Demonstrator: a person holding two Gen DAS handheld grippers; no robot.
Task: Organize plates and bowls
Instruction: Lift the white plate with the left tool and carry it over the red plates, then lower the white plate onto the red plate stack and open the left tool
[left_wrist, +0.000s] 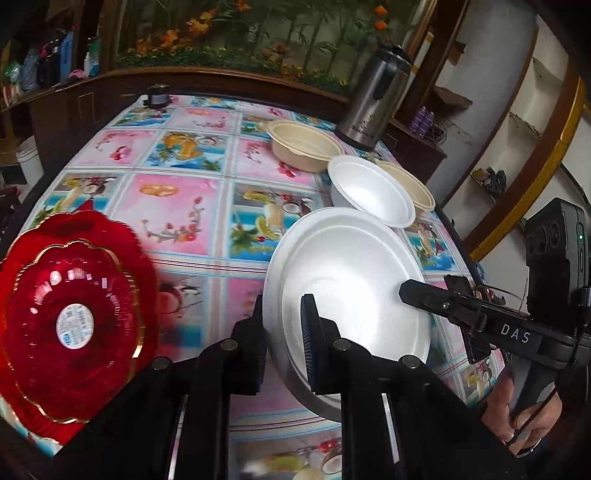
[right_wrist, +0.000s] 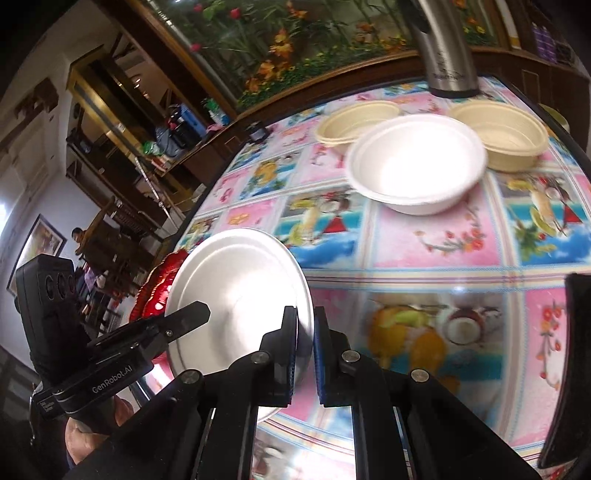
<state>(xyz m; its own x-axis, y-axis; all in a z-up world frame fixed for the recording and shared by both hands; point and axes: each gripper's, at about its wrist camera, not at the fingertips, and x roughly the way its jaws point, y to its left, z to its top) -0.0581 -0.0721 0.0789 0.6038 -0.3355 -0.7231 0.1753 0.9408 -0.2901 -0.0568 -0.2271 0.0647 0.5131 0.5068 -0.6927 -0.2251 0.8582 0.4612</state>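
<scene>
While both grippers carry the white plate (left_wrist: 347, 295) tilted above the counter (left_wrist: 192, 192), the thing to get right is keeping the two holds matched. The left gripper (left_wrist: 282, 343) has its fingers nearly closed on the plate's near rim, one pad on each face; the right gripper (right_wrist: 304, 354) is pinched almost fully shut on the rim at the opposite side. This thin, light foam-like plate would likely bend or crack if the hands twist against each other, so I would move them together and level it before lowering. Its likely home is the red plates (left_wrist: 70, 317) stacked at the near left, though that is a guess. At the far right sit the white bowl (left_wrist: 371, 190) and two beige bowls (left_wrist: 304, 144), near a steel flask (left_wrist: 373, 99); steer away from them.
</scene>
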